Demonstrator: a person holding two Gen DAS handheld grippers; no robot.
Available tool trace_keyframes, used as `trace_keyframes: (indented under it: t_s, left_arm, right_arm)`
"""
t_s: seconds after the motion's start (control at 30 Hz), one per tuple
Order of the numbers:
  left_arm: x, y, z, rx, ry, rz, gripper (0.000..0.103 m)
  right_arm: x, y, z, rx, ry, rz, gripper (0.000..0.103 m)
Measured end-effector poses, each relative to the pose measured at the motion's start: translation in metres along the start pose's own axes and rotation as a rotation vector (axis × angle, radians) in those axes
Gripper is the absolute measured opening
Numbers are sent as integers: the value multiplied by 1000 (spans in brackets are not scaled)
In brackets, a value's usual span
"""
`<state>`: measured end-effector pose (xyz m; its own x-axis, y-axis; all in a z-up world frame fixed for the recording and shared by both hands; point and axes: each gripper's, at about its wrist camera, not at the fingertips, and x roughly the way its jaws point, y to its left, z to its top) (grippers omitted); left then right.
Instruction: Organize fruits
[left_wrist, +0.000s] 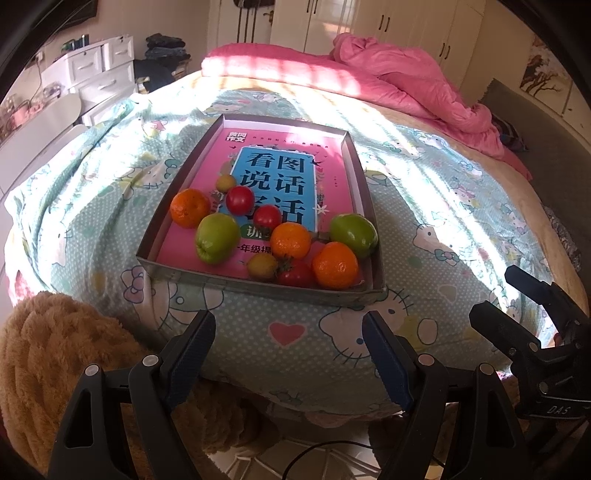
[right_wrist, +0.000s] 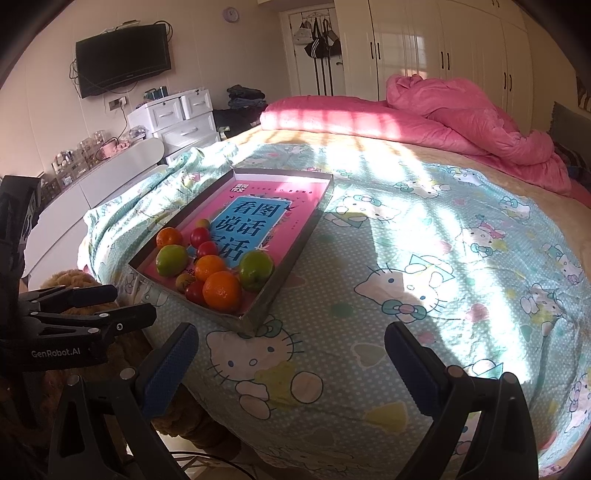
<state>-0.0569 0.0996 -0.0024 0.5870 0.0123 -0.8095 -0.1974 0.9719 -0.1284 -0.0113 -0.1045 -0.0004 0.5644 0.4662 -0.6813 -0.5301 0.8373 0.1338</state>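
Observation:
A shallow grey tray (left_wrist: 258, 288) (right_wrist: 295, 254) lies on the bed with a pink book inside. At its near end sit mixed fruits: three oranges (left_wrist: 335, 265) (right_wrist: 221, 290), two green fruits (left_wrist: 217, 238) (right_wrist: 255, 270), three red tomatoes (left_wrist: 240, 199) (right_wrist: 200, 236) and two small yellowish fruits (left_wrist: 261, 266) (right_wrist: 184, 282). My left gripper (left_wrist: 290, 325) hangs open and empty just short of the tray. My right gripper (right_wrist: 291, 341) is open and empty too, right of the tray's near corner. Each gripper shows in the other's view: the right gripper (left_wrist: 513, 295), the left gripper (right_wrist: 125, 301).
The bed carries a cartoon-cat blanket (right_wrist: 424, 280) and a bunched pink duvet (right_wrist: 461, 118) at the far side. A brown plush toy (left_wrist: 55, 350) sits at the bed's near left edge. White drawers (right_wrist: 184, 118) and wardrobes (right_wrist: 443, 48) stand beyond.

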Motion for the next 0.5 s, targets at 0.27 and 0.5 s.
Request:
trace_keyframes:
  t_s: [0.27,0.5]
  left_arm:
    - [0,1,1,-9,-1,4,83]
    - [0,0,1,-5,-1,13,83]
  right_arm:
    - [0,-1,0,2,-1,4,102]
    - [0,-1,0,1,-3,1,102]
